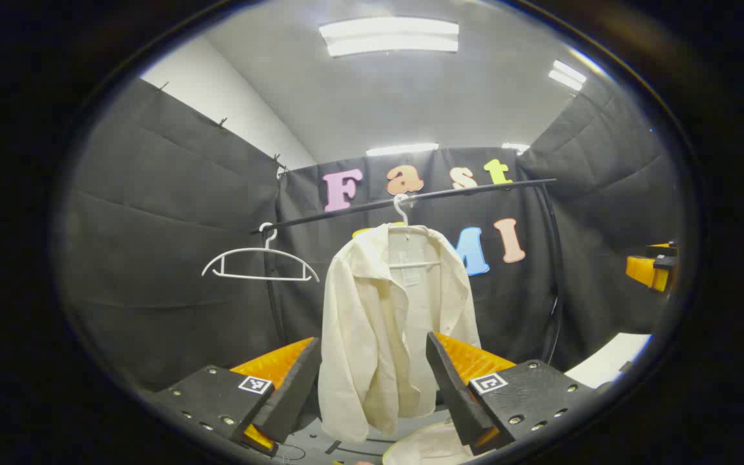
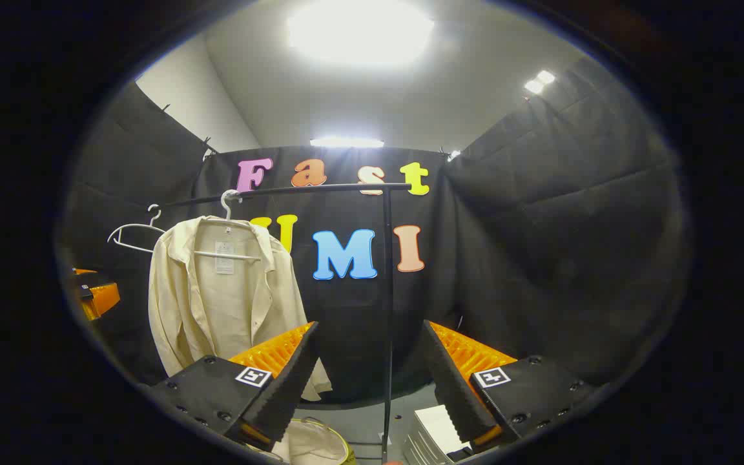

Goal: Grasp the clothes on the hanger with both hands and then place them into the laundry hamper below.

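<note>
Shirt hung on hanger | my left gripper and right gripper were wide open, holding nothing | a hard pull might yank hanger off rail

Black cloth is lining the booth on three sides, pinned along its top edge — a white wall is showing above it. Fluorescent ceiling panels are glowing overhead. A black clothes rail is spanning the back, its upright post dropping toward the grey floor.
</note>
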Demonstrator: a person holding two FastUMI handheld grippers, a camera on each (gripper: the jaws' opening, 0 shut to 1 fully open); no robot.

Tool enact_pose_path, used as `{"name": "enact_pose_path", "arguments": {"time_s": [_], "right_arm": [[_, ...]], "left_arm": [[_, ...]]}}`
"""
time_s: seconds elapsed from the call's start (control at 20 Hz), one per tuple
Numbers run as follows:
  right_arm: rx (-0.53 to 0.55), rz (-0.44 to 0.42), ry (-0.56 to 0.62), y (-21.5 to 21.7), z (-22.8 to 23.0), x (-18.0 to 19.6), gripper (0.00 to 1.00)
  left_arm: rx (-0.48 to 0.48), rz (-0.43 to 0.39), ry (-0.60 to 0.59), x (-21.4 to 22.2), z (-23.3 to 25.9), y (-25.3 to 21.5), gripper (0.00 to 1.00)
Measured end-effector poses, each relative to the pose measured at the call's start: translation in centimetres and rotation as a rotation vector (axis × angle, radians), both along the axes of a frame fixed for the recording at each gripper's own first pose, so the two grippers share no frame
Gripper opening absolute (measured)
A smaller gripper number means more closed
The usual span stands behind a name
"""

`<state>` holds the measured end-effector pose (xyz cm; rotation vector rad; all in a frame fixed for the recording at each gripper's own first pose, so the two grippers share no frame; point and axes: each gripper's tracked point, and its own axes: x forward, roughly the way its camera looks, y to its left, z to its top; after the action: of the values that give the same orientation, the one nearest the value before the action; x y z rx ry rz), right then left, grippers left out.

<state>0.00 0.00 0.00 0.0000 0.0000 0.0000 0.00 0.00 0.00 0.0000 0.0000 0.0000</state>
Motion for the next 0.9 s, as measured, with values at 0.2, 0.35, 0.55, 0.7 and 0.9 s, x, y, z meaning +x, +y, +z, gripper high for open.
{"name": "enact_pose_path", "arguments": {"time_s": [0.2,0.35,0.55,0.7,0.9], "right_arm": [[-0.006,-0.007,0.001,-0.2,-0.2,-0.1,0.98],[-0.002,-0.006,0.004,-0.1,-0.3,-0.1,0.98],[-0.003,-0.005,0.006,0.2,-0.4,0.2,0.98],[-0.003,0.003,0.004,0.6,-0.4,0.5,0.98],[0.002,0.015,-0.006,1.7,0.0,1.3,0.98]], "left_arm": [[0.004,-0.002,-0.005,0.2,-0.2,0.0,0.94],[0.001,-0.003,-0.004,0.3,-0.4,0.0,0.94],[-0.001,-0.004,-0.001,0.7,-0.7,0.1,0.94],[0.006,-0.006,-0.005,1.0,-0.5,0.1,0.94],[0.006,-0.011,-0.015,1.5,-0.6,0.3,0.94]]}}
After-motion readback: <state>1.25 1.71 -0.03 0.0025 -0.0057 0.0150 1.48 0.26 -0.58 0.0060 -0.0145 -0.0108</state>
